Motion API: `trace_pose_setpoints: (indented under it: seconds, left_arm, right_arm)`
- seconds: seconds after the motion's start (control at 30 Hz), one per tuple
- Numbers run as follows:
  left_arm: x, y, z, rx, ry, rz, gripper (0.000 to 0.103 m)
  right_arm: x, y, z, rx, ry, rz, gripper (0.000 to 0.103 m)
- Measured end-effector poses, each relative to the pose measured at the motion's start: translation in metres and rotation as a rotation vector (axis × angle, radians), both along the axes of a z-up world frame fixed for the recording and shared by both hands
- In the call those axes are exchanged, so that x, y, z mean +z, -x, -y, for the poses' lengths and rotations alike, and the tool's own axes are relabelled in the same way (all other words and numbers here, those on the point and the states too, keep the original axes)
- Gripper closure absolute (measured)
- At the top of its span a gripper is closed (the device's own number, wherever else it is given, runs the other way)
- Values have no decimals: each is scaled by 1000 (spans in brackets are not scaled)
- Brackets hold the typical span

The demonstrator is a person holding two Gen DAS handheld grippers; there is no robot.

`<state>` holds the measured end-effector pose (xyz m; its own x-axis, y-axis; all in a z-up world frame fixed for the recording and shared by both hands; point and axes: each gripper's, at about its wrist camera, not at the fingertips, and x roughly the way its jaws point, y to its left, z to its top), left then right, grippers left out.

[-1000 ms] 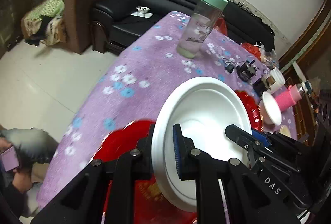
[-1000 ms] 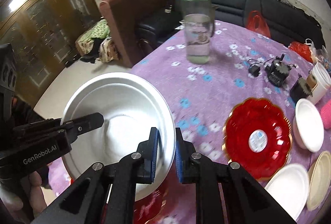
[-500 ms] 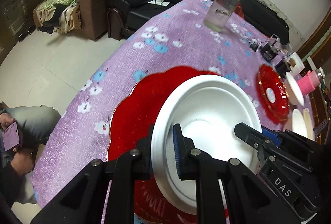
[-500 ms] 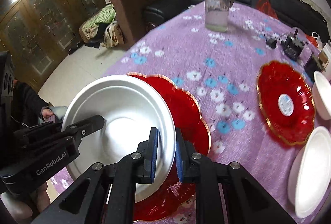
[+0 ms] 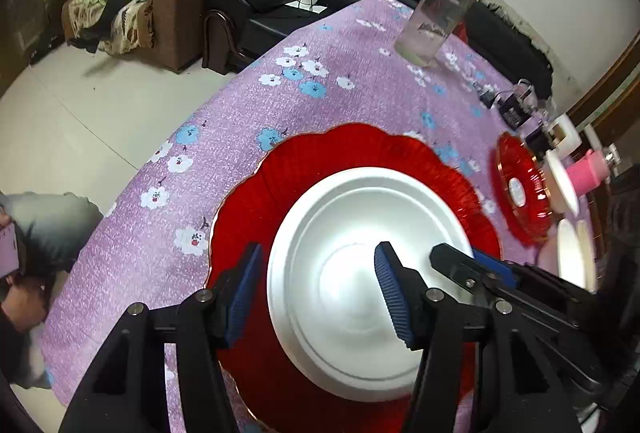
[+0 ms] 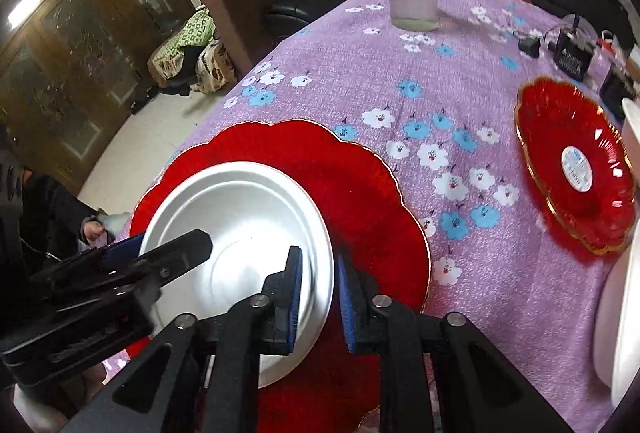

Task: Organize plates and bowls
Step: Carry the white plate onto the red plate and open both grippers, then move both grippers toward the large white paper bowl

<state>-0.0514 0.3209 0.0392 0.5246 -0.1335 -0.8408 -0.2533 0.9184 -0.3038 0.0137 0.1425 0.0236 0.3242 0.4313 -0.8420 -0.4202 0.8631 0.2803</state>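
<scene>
A white plate [image 5: 360, 273] lies on a large red scalloped plate [image 5: 320, 161] at the near edge of the purple table; both also show in the right wrist view, white plate [image 6: 240, 217] on red plate [image 6: 360, 193]. My left gripper [image 5: 316, 293] is open, its jaws standing wide on either side of the white plate's left rim. My right gripper [image 6: 318, 297] has its jaws slightly apart around the plate's right rim. A second red plate [image 6: 576, 169] lies to the right.
A clear jar with a green lid [image 5: 444, 9] stands at the far side. White bowls [image 5: 572, 257], a pink bottle [image 5: 588, 173] and small black devices [image 6: 572, 49] sit at the right. Sofas and floor lie beyond the table's left edge.
The white plate has come down onto the large red plate. My left gripper has opened wide and let go of the rim. My right gripper's jaws have parted slightly.
</scene>
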Motion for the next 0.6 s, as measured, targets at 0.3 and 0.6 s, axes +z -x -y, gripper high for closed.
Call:
trace_pose_setpoints:
  seconds: [0.3, 0.6]
  left_arm:
    - [23, 32, 2, 34, 33, 67, 38]
    - [63, 80, 47, 11, -63, 208, 21]
  right_arm:
    - [31, 16, 24, -25, -90, 91, 79]
    - [50, 50, 88, -69, -205, 141, 57]
